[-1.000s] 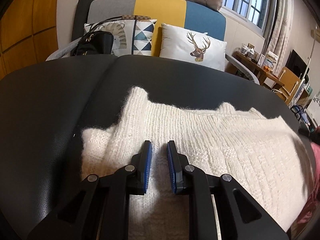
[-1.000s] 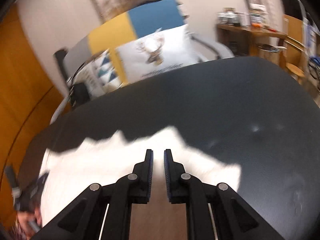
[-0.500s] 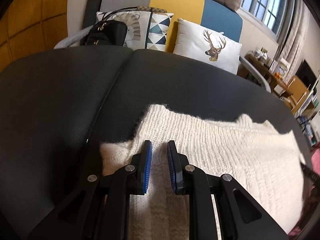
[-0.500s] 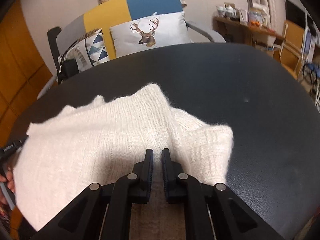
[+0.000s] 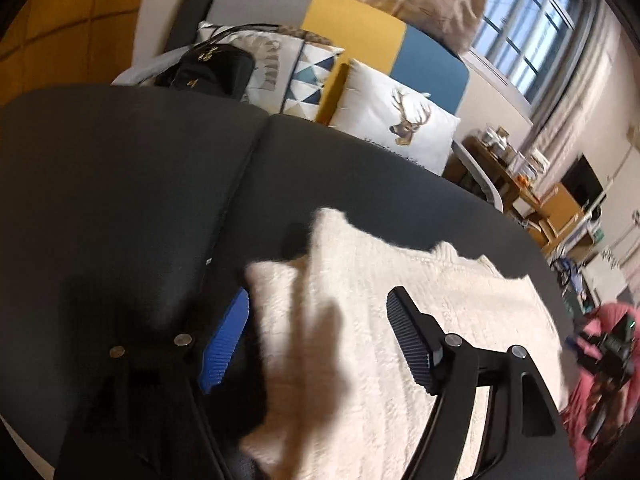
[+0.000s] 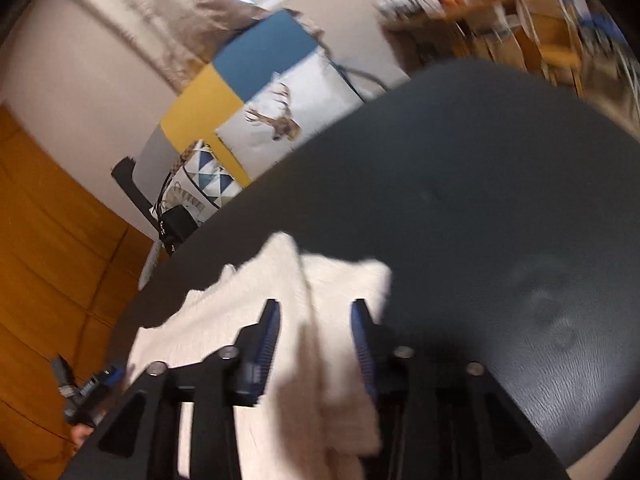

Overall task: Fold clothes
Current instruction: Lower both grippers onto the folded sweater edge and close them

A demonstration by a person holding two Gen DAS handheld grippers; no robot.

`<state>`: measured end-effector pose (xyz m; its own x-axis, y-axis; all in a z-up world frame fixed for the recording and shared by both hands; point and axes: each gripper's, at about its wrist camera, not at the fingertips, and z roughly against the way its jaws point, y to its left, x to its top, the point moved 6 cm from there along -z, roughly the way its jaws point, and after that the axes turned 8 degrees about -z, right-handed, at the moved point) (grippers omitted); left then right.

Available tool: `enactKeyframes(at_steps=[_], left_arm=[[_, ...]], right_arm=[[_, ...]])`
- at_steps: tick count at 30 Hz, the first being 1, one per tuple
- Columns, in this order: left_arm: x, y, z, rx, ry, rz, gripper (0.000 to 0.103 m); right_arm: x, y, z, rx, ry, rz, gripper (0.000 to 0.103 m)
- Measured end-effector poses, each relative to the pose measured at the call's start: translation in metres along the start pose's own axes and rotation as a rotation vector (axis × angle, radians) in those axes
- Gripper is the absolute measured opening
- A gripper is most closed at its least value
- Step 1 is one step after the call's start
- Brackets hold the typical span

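sweater [image 5: 400,340]: white and fuzzy, lying on the black bench [image 5: 120,200]
left claw [image 5: 316,332]: opening wide, sweater edge between its pads, not pinched
right claw [image 6: 314,334]: opening, sweater fold between its pads, not pinched

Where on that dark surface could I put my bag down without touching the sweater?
The dark surface is bare to the right of the white sweater and beyond it, up to the deer cushion. Left of the seam is bare too. It is crowded near the front, where the left gripper and right gripper open over the sweater.
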<state>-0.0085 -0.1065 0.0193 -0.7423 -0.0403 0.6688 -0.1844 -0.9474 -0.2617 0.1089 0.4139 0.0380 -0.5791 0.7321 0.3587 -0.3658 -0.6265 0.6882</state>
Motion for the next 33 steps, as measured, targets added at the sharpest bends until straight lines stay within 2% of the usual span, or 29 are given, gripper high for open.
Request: enactKeyframes(at_steps=[7,10,14,18,22,26,30,33], left_arm=[[-0.012,0.017,-0.007,-0.013,0.121,0.003,0.075],[-0.015,0.016,-0.004,0.0,0.121,-0.033,0.075],[-0.015,0.017,0.001,0.075,0.106,-0.086,0.075],[-0.015,0.012,0.007,0.183,0.093,-0.19,0.075],[-0.015,0.003,0.006,0.234,0.099,-0.281,0.075],[-0.016,-0.004,0.004,0.257,0.105,-0.328,0.075],[-0.015,-0.002,0.0,0.248,0.11,-0.317,0.075],[-0.015,-0.003,0.003,0.246,0.102,-0.3,0.075]], right_arm=[[-0.013,-0.027,-0.016,-0.02,0.123,-0.086,0.043],[-0.017,-0.032,-0.02,-0.001,0.14,-0.126,0.044],[-0.018,-0.032,-0.019,0.008,0.133,-0.153,0.044],[-0.018,-0.033,-0.018,0.017,0.136,-0.17,0.044],[-0.017,-0.032,-0.02,0.038,0.146,-0.191,0.05],[-0.018,-0.027,-0.023,0.045,0.163,-0.188,0.054],[-0.021,-0.023,-0.029,0.061,0.192,-0.186,0.056],[-0.018,-0.019,-0.028,0.005,0.165,-0.162,0.056]])
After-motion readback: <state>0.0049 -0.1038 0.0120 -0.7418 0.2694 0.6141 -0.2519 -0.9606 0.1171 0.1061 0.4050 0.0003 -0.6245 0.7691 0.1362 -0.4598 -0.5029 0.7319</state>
